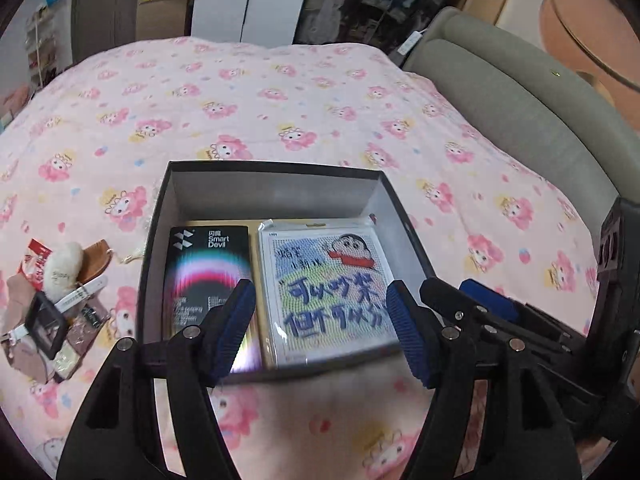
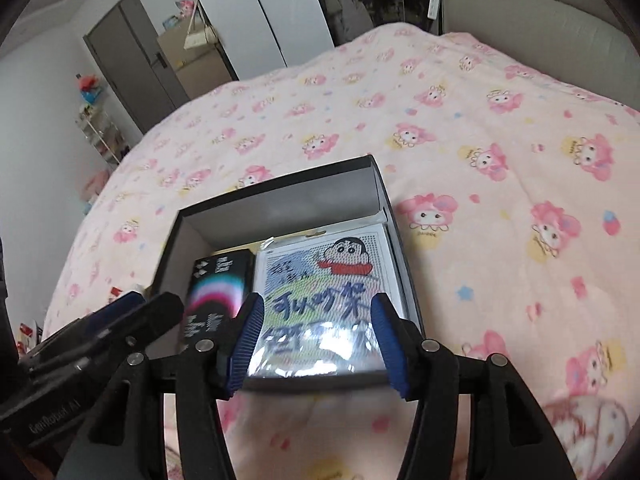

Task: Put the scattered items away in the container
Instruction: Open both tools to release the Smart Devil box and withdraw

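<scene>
The left gripper [image 1: 320, 320] and right gripper [image 2: 316, 340] both hang wide apart with nothing between their pads, above a black open box [image 1: 276, 170] on the pink bedspread [image 1: 280, 100]. Inside lie a black Smart Devil package [image 1: 208, 272] and a cartoon bead-art kit [image 1: 328, 284], side by side. A pile of small items [image 1: 60, 304] lies left of the box.

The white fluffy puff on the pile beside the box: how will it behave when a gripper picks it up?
The puff looks soft, so it would probably squash between the pads. It seems light. Perched atop the loose pile, it may tumble off if nudged.
</scene>
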{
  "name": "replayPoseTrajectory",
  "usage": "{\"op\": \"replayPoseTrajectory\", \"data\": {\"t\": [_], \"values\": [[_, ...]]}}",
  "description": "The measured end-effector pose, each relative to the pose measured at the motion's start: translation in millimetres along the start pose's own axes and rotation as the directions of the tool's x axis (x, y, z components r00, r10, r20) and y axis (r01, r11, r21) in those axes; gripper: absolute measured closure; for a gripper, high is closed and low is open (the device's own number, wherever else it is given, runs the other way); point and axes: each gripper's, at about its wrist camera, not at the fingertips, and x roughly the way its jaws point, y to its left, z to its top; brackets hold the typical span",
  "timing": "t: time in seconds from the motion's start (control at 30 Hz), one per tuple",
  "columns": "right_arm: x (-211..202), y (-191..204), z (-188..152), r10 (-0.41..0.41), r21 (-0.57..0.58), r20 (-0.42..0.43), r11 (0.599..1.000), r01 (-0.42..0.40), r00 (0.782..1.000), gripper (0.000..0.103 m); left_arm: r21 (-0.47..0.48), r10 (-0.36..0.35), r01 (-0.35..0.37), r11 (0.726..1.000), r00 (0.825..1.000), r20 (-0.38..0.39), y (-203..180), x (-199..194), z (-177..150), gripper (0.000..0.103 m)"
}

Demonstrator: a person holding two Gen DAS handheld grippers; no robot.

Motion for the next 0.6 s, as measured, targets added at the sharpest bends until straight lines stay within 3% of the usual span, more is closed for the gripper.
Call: {"op": "replayPoseTrajectory", "data": {"t": [0.3, 0.6], "values": [[-47.6, 14.8, -20.5, -0.017, -0.047, 0.046, 0.999, 0.019, 0.999, 0.05, 0.006, -0.02, 0.02, 1.0, 0.999, 0.036, -4.8, -46.4, -26.4, 0.032], [-55.1, 44.0, -40.2, 0.007, -0.114, 0.039, 0.994, -0.003, 0.999, 0.05, -0.036, -0.007, 0.008, 0.999, 0.999, 0.048, 19.7, -71.9, -49.5, 0.032]]}}
